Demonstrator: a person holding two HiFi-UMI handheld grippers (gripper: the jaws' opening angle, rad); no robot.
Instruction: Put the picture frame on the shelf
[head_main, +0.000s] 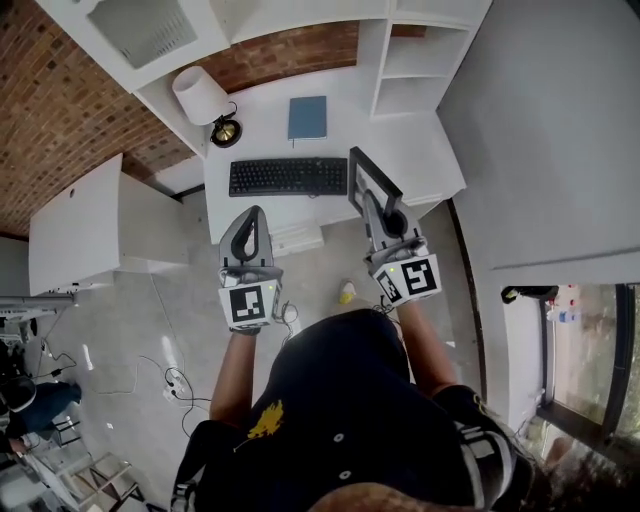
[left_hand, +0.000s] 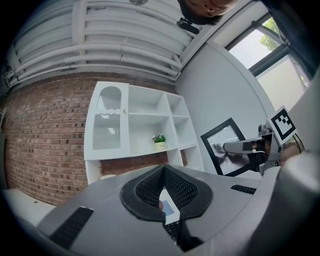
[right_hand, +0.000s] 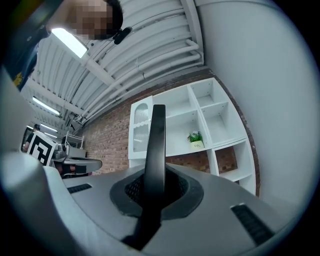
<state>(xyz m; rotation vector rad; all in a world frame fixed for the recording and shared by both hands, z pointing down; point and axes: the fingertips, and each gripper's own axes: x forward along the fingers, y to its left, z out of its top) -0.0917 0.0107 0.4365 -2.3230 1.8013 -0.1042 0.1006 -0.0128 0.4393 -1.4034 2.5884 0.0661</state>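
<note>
The right gripper (head_main: 378, 210) is clamped tight on one edge of the black rectangular picture frame (head_main: 372, 181). It holds the frame upright in the air above the front of the white desk (head_main: 425, 150), apart from the white wooden shelf unit (right_hand: 200, 120) against the brick wall. The left gripper (head_main: 255, 218) hangs beside it in front of the desk, its jaws closed tip to tip with nothing between them. In the shelf unit, the second cubby down in the middle column holds a small green potted plant (right_hand: 195, 138) in a pale pot, and the left column is fronted by a door with an arched translucent panel (left_hand: 107, 117).
</note>
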